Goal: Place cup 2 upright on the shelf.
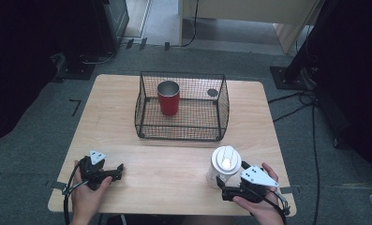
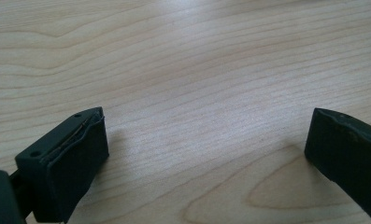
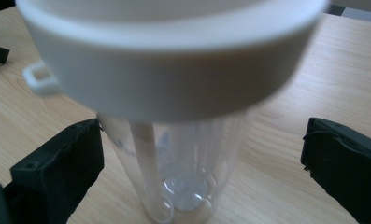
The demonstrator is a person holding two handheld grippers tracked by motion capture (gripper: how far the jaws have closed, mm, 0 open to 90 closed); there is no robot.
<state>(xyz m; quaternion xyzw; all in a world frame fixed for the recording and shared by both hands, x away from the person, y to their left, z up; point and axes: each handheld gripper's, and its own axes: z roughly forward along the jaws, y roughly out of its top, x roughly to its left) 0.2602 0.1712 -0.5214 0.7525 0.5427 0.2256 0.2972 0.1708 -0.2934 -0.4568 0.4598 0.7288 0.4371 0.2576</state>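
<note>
A clear tumbler with a white lid stands near the table's front right. In the right gripper view the tumbler rises between my jaws, its lid close to the camera. My right gripper is open: the left jaw sits at the tumbler's wall and the right jaw stands well apart. My left gripper rests open at the front left over bare wood, with nothing between its jaws.
A black wire basket stands at the middle back of the wooden table, with a red cup upright inside and a small dark round thing at its back right. Cables run over the floor at the right.
</note>
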